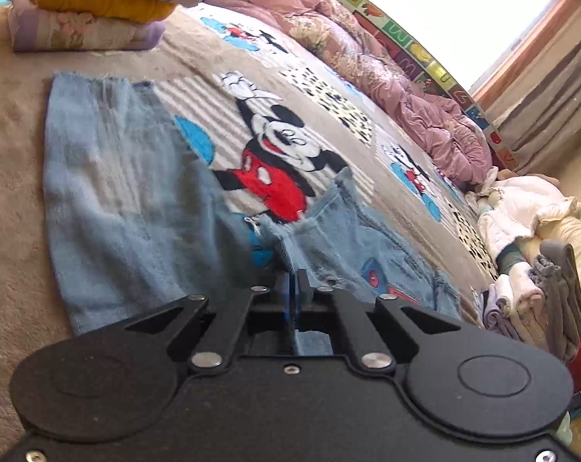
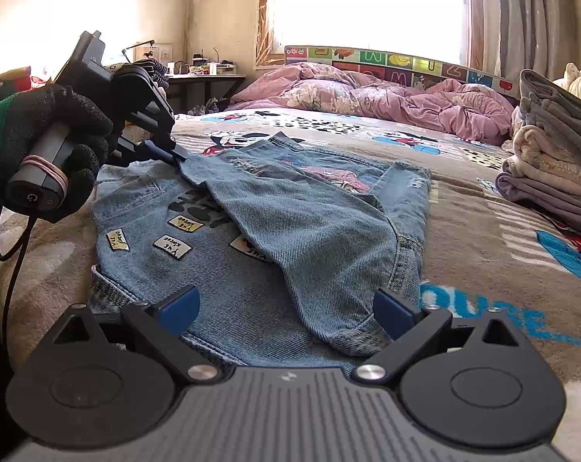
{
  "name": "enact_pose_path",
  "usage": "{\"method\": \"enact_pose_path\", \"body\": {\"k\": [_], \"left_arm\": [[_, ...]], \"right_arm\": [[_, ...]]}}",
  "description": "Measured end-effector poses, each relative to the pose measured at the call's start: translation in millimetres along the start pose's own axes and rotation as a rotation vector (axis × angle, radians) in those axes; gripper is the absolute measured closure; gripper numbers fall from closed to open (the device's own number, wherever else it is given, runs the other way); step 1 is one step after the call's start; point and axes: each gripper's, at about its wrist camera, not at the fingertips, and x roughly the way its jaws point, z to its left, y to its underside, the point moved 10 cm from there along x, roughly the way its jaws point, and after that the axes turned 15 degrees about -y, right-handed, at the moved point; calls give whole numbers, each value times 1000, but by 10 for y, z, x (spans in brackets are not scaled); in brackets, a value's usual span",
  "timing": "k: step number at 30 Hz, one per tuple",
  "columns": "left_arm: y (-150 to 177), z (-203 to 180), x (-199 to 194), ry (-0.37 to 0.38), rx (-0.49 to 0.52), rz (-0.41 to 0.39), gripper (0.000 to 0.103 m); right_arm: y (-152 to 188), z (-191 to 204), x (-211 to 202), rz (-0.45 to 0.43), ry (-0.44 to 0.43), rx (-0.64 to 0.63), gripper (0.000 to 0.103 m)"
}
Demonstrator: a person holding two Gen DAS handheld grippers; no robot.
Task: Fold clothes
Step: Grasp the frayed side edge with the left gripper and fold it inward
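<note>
The left gripper (image 2: 177, 158) is clamped on a fold of the denim jacket (image 2: 290, 231); in the left wrist view its blue pads (image 1: 293, 292) sit pressed together with the frayed denim edge caught between them. A black-gloved hand (image 2: 59, 134) with a green cuff holds that gripper's handle.

The jacket lies spread on the cartoon-mouse blanket (image 2: 502, 231) covering the bed. One flap is pulled up and over from the left gripper's fingertips, draping across the jacket's middle toward the right gripper. Small patches with writing (image 2: 172, 247) show on the flat part, ahead of the right gripper's left finger.

The right gripper (image 2: 286, 310) stands wide open just above the near edge of the jacket, its two blue pads (image 2: 178, 308) well apart and the hanging tip of the folded flap between them, not pinched.

Beyond the fingers, a crumpled pink quilt (image 2: 387, 100) lies along the colourful headboard (image 2: 387, 61). To the right of the right gripper's fingers a stack of folded clothes (image 2: 552, 161) rests on the blanket. In the left wrist view another folded pile (image 1: 98, 7) sits far ahead and to the left.
</note>
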Motion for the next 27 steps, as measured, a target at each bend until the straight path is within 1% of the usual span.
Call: {"method": "enact_pose_path", "body": {"k": [4, 6, 9, 12, 15, 18, 22, 27], "left_arm": [[-122, -588, -188, 102, 76, -25, 103], [-171, -897, -247, 155, 90, -27, 103], [-199, -1341, -255, 205, 121, -23, 103], [-213, -1763, -247, 248, 153, -16, 103], [-166, -2053, -142, 263, 168, 7, 103], [-74, -2274, -2, 258, 188, 30, 103], [124, -2487, 229, 230, 236, 60, 103], [320, -2628, 522, 182, 267, 82, 103]], "right_arm": [[2, -23, -25, -5, 2, 12, 7], [2, -41, -39, -10, 3, 19, 7], [-2, -42, -68, -19, -2, 21, 7], [-8, 2, -89, -24, -25, 14, 7], [25, 15, -78, -6, -42, 19, 12], [22, -6, -108, -15, -59, 53, 14], [28, -44, -141, -20, -87, 110, 16], [23, -79, -170, -23, -115, 156, 17]]}}
